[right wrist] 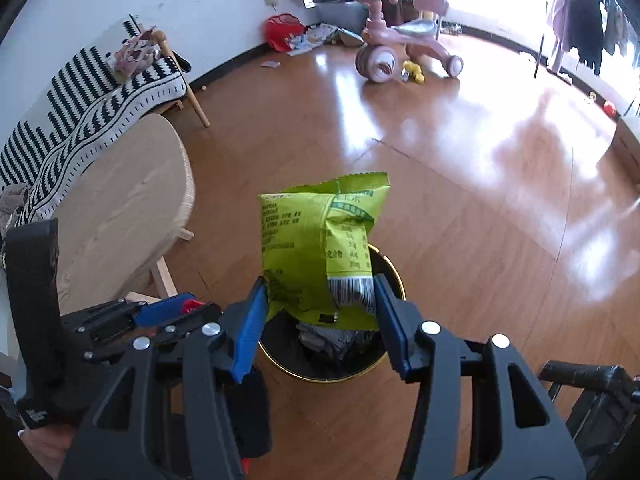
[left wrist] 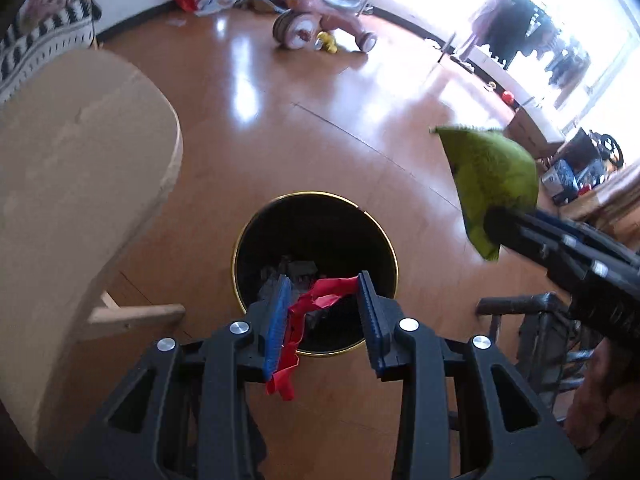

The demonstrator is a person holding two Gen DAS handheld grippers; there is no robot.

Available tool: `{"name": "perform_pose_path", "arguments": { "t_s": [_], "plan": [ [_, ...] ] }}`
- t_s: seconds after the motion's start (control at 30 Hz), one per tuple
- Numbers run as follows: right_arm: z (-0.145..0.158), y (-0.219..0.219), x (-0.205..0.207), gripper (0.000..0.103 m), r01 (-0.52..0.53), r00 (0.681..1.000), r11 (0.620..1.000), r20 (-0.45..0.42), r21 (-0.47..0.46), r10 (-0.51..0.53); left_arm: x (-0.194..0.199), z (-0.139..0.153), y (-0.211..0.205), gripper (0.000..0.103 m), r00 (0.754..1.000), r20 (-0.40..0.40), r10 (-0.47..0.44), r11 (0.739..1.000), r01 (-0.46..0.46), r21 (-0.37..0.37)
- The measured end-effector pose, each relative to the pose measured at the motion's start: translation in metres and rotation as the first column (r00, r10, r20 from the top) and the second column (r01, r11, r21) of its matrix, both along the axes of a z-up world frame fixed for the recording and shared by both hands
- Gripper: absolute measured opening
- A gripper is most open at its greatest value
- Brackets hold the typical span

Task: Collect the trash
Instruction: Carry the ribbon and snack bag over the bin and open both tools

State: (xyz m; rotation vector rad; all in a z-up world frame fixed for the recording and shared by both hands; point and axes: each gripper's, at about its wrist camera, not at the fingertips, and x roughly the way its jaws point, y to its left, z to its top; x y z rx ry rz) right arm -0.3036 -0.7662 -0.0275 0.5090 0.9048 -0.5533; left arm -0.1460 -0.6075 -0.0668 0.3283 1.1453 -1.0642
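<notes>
A black trash bin with a gold rim [left wrist: 394, 248] stands on the wooden floor, with grey crumpled trash inside. My left gripper [left wrist: 324, 284] hangs over it with its jaws spread; a red wrapper [left wrist: 308, 312] stretches between the blue pads [left wrist: 280, 320] and clings to them. My right gripper [right wrist: 320, 288] holds a green snack bag [right wrist: 312, 240] between its blue pads above the bin [right wrist: 394, 276]. In the left wrist view the green bag [left wrist: 492, 176] and the right gripper sit to the right of the bin.
A round light-wood table [left wrist: 80, 160] stands left of the bin, also in the right wrist view [right wrist: 128, 200]. A striped sofa [right wrist: 80, 92] is behind it. A pink tricycle [left wrist: 320, 20] and yellow toy [left wrist: 328, 42] stand far off. A black frame [left wrist: 520, 312] is at right.
</notes>
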Motion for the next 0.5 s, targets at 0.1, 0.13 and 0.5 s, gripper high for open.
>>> {"name": "perform_pose_path", "arguments": {
  "t_s": [0.1, 0.13, 0.5],
  "plan": [
    [-0.01, -0.005, 0.005, 0.052, 0.007, 1.0, 1.0, -0.001, 0.018, -0.007, 0.0, -0.002, 0.001, 0.034, 0.999, 0.041, -0.011, 1.0, 0.011, 0.013],
    [-0.013, -0.006, 0.005, 0.052, 0.01, 1.0, 1.0, 0.0, 0.025, -0.01, 0.003, -0.004, 0.002, 0.034, 1.0, 0.022, -0.005, 1.0, 0.005, 0.011],
    [-0.017, -0.012, 0.009, 0.051, 0.008, 1.0, 1.0, -0.004, 0.026, -0.008, -0.003, -0.005, -0.009, 0.035, 1.0, 0.004, -0.026, 0.999, 0.026, -0.023]
  ]
}}
